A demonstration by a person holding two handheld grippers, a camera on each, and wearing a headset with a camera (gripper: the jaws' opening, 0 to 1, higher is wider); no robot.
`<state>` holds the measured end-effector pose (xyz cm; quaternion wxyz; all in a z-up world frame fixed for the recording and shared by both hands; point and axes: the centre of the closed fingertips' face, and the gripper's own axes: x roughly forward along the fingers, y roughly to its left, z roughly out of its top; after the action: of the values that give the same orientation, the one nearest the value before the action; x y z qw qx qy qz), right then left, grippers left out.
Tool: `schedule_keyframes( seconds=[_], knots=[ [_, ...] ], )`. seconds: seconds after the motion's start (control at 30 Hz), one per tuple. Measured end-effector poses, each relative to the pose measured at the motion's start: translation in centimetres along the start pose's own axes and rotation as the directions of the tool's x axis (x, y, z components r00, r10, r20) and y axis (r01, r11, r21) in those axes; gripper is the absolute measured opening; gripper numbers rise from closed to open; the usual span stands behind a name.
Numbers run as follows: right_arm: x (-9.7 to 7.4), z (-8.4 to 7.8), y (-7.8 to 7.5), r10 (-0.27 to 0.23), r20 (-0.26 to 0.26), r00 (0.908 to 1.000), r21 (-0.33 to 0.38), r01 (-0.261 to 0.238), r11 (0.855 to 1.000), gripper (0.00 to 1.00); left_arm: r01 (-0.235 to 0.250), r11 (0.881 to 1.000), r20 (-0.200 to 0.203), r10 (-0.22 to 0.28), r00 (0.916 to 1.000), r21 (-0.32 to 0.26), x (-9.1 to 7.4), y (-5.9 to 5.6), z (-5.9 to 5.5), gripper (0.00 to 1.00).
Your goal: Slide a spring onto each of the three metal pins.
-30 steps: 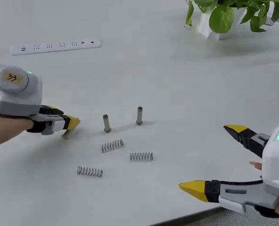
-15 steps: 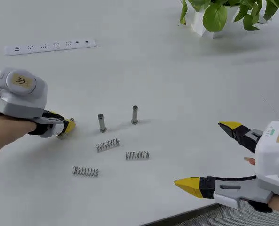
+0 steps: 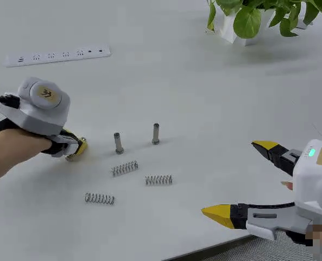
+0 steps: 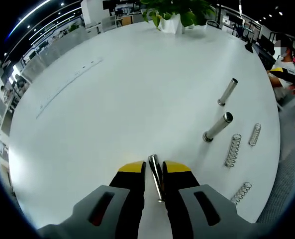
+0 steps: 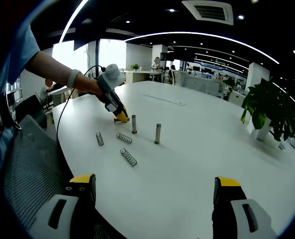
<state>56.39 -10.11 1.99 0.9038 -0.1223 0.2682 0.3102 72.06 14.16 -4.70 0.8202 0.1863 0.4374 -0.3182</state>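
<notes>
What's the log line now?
left tool: shut on slim grey metal pin | two upright pins: bare | three coiled wire springs: loose | right tool: open

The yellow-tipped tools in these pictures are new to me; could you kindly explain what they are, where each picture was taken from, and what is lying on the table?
These are not robot arms: a person holds a two-jaw gripper in each hand. The wide picture comes from a headset camera looking down at the white table. Each round picture comes from a camera riding on one gripper, looking along its yellow-tipped jaws. The left gripper is closed on a short silver metal pin. The right gripper hangs open and empty by the table's near edge. Two more metal pins stand upright, and three small wire coil springs lie loose in front of them. Farther off are a white power strip and a green potted plant.
</notes>
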Motion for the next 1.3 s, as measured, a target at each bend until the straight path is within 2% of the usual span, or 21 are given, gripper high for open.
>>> schedule_keyframes(
  seconds=[0.2,0.27,0.47,0.7,1.03,1.3],
  knots=[
    [0.0,0.1,0.0,-0.001,0.001,1.0,-0.005,0.001,1.0,0.98,-0.017,1.0,-0.041,0.017,0.999,-0.008,-0.1,-0.1,-0.2,0.07],
    [0.0,0.1,0.0,-0.003,0.0,1.0,-0.005,0.003,1.0,0.98,-0.021,1.0,-0.04,0.02,0.999,-0.007,-0.1,-0.1,-0.2,0.06],
    [0.0,0.2,-0.2,-0.01,0.009,0.9999,0.001,0.01,1.0,0.99,-0.038,0.998,0.002,0.038,0.9993,-0.045,-0.1,0.0,-0.2,0.05],
    [0.1,0.1,-0.1,-0.005,0.002,1.0,-0.004,0.005,1.0,0.99,-0.027,0.995,0.021,0.029,0.9994,-0.097,-0.2,0.2,-0.2,0.04],
    [0.1,0.0,0.1,-0.001,-0.004,1.0,-0.008,0.001,1.0,0.98,-0.012,0.995,0.078,0.02,0.9968,-0.104,-1.4,0.2,0.7,0.04],
    [0.2,-0.1,0.2,0.002,-0.009,1.0,-0.014,-0.003,1.0,0.98,-0.002,0.995,0.114,0.014,0.9934,-0.103,-2.5,0.0,1.0,0.04]
  ],
)
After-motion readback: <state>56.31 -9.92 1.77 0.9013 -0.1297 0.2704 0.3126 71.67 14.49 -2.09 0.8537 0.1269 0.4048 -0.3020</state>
